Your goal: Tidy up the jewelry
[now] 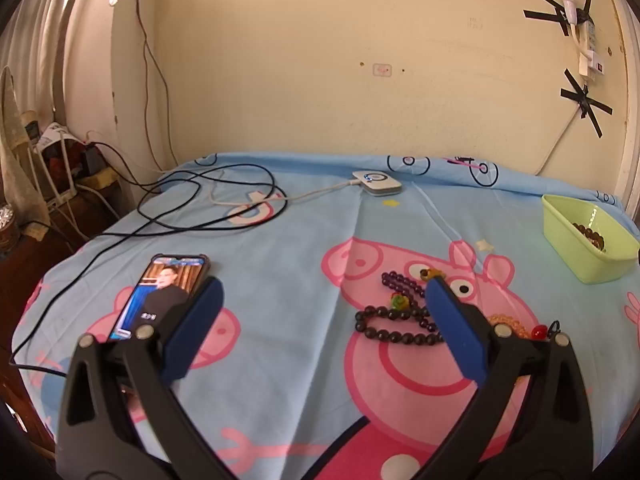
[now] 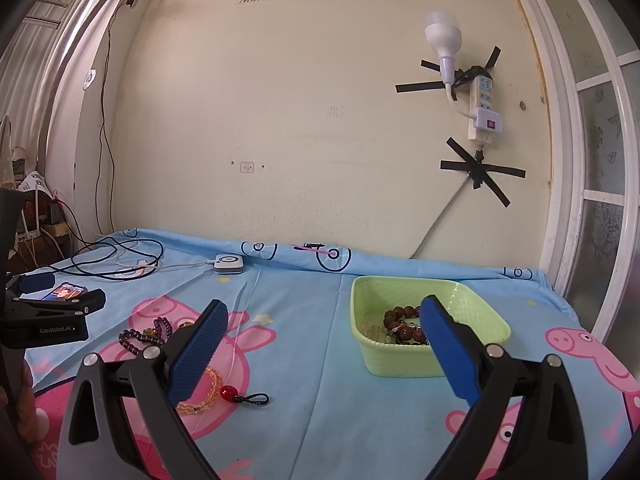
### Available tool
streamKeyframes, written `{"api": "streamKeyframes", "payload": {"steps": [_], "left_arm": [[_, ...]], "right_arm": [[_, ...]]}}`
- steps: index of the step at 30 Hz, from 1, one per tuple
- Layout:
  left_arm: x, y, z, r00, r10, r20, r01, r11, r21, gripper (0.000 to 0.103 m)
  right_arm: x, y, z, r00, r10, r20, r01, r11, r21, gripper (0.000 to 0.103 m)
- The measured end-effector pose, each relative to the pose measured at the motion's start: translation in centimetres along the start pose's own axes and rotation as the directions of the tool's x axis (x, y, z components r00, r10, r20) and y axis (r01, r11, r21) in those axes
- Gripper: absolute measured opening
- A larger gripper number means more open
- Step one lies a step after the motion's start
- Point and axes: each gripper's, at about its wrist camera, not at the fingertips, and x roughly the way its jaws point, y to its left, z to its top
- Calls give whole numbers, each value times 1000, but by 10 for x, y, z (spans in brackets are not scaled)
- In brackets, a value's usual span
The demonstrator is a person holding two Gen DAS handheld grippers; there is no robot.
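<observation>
A dark bead bracelet with a green charm and a purple bead strand lie on the blue cartoon sheet, just ahead of my left gripper, which is open and empty. An amber bead bracelet with a red bead and black loop lies beside my right gripper's left finger. The green basket holds brown beads and a pale bracelet. My right gripper hovers open and empty before the basket. The dark and purple beads show at the left.
A phone with a lit screen lies at the left, near black cables. A small white device with a white cord sits near the wall. The left gripper's body shows at the right wrist view's left edge. A power strip hangs on the wall.
</observation>
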Motion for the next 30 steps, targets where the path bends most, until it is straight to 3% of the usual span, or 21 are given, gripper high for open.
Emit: {"api": "streamKeyframes", "payload": {"steps": [7, 13, 15, 17, 20, 23, 25, 28, 30], "left_arm": [[6, 9, 0, 998, -48, -42, 47, 998, -39, 97], [23, 34, 6, 976, -165, -140, 148, 981, -125, 97], [25, 40, 10, 967, -201, -159, 180, 974, -134, 94], [27, 43, 12, 957, -228, -178, 206, 970, -132, 90], [33, 45, 13, 934, -279, -222, 254, 958, -133, 75], [45, 50, 10, 882, -373, -289, 321, 923, -210, 59], [48, 48, 8, 863, -401, -308, 343, 912, -226, 52], [43, 33, 3, 847, -421, -325, 382, 907, -180, 52], [39, 19, -1, 825, -448, -343, 421, 894, -155, 52]], "right_arm": [[0, 0, 0, 1000, 2, 1, -2, 1000, 2, 74], [6, 1, 0, 998, 51, -31, -51, 999, -6, 73], [11, 4, 1, 995, 78, -55, -79, 997, -18, 64], [18, 8, 1, 989, 116, -96, -120, 992, -28, 49], [33, 9, 0, 960, 209, -187, -210, 978, 15, 26], [48, 5, -4, 922, 284, -263, -269, 959, 92, 8], [58, -1, -8, 889, 336, -311, -298, 940, 166, 4], [68, -9, -15, 847, 388, -362, -313, 916, 251, 2], [72, -15, -19, 829, 410, -380, -309, 902, 301, 2]]}}
